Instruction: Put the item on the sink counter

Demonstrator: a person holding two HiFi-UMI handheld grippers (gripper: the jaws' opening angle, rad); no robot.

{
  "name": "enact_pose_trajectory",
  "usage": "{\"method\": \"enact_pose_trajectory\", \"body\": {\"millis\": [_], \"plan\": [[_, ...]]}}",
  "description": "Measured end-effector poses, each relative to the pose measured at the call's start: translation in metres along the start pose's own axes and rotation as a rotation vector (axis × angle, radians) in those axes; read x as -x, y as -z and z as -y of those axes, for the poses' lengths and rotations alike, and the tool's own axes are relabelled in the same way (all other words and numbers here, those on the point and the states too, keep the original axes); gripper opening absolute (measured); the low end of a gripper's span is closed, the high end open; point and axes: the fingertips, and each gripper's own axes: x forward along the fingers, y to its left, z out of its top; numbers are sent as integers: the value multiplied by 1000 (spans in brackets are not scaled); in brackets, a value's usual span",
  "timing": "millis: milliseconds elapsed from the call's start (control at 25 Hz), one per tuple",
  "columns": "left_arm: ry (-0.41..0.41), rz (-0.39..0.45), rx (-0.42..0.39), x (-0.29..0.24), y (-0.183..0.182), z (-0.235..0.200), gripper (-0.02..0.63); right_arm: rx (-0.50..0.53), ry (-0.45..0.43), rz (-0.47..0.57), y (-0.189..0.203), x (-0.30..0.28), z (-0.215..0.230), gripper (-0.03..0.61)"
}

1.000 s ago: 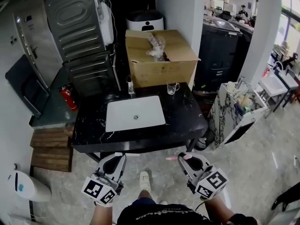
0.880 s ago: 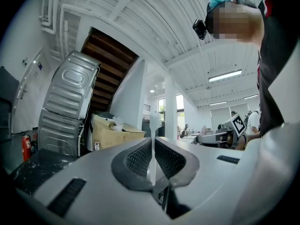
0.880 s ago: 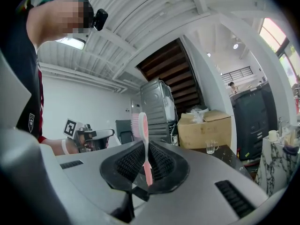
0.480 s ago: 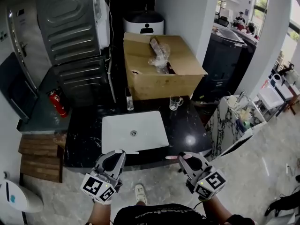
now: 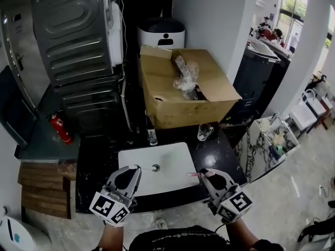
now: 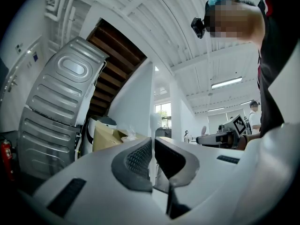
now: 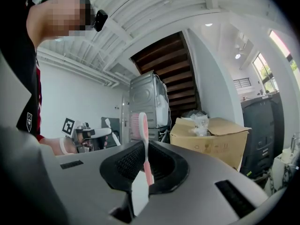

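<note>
In the head view my left gripper [image 5: 134,169] hangs over the front left of the white basin [image 5: 157,163], which is set in the black sink counter [image 5: 222,158]. It is shut on a white toothbrush [image 6: 153,125], which stands upright between the jaws in the left gripper view. My right gripper [image 5: 204,173] hovers over the counter's front right. It is shut on a pink toothbrush [image 5: 192,174], whose head points left toward the basin. In the right gripper view the pink toothbrush [image 7: 142,135] rises from my right gripper [image 7: 143,161].
A glass cup [image 5: 203,132] and a small bottle [image 5: 152,135] stand at the counter's back edge. Behind them is an open cardboard box [image 5: 180,93] with plastic wrap inside. A metal appliance [image 5: 73,41] stands at back left, and a red fire extinguisher [image 5: 60,128] on the floor at left.
The counter has come closer. Both grippers, earlier in front of it over the floor, now hang over its front edge. Each has kept its grip on its toothbrush.
</note>
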Motion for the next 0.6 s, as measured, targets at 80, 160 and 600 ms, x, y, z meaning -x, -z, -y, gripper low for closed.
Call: {"method": "enact_pose_trajectory", "body": {"millis": [80, 160, 600], "plan": [[22, -1, 4, -13, 2, -7, 29, -2, 24, 4, -1, -6, 7, 52], [43, -3, 13, -27, 6, -8, 29, -10, 46, -7, 3, -7, 15, 52], [130, -45, 47, -110, 37, 12, 29, -72, 103, -32, 17, -3, 92, 52]]}}
